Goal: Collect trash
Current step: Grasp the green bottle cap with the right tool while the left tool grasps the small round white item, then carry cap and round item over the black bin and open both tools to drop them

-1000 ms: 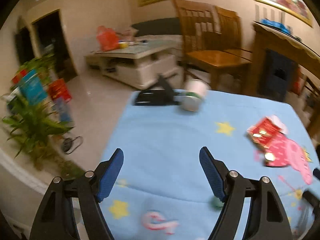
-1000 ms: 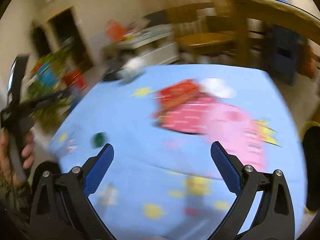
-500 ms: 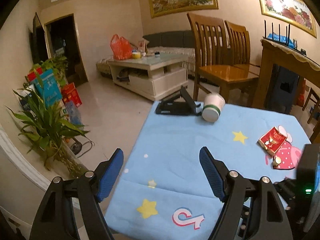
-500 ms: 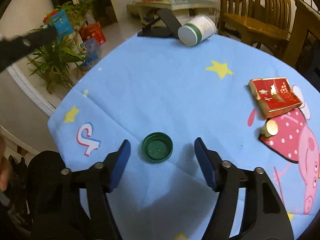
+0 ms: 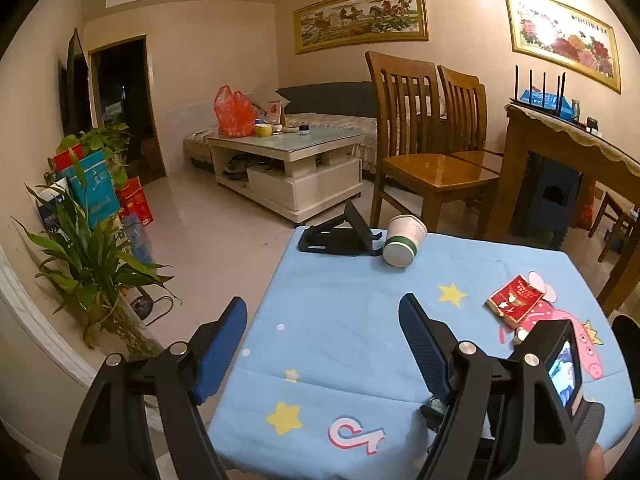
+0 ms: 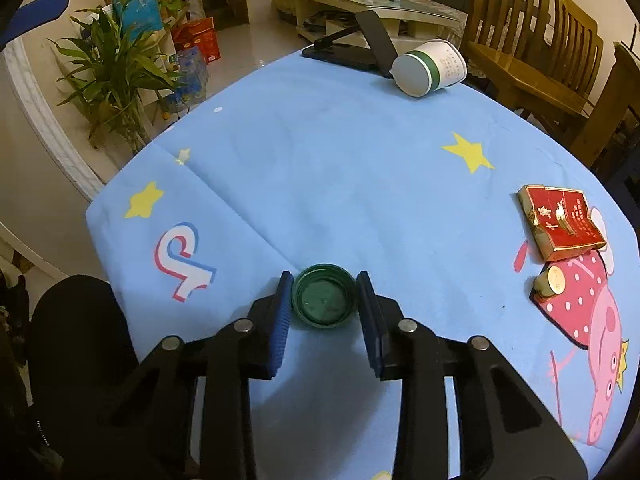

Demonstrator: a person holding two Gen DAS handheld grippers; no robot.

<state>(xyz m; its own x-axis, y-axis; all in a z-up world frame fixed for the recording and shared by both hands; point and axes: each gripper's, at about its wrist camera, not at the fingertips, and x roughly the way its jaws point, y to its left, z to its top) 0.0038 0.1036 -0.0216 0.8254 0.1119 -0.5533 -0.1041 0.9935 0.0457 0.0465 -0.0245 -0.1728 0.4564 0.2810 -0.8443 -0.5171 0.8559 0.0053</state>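
The green cap (image 6: 324,302) lies open side up on the blue tablecloth (image 6: 340,168), squarely between the pads of the right gripper (image 6: 325,312), which touch its rim on both sides. Half a second ago those jaws stood well clear of it; they have just been closing. The left gripper (image 5: 322,344) hangs wide open and empty. One tipped paper cup (image 6: 428,68), one red packet (image 6: 562,222) and one small gold-topped piece (image 6: 550,282) lie farther off.
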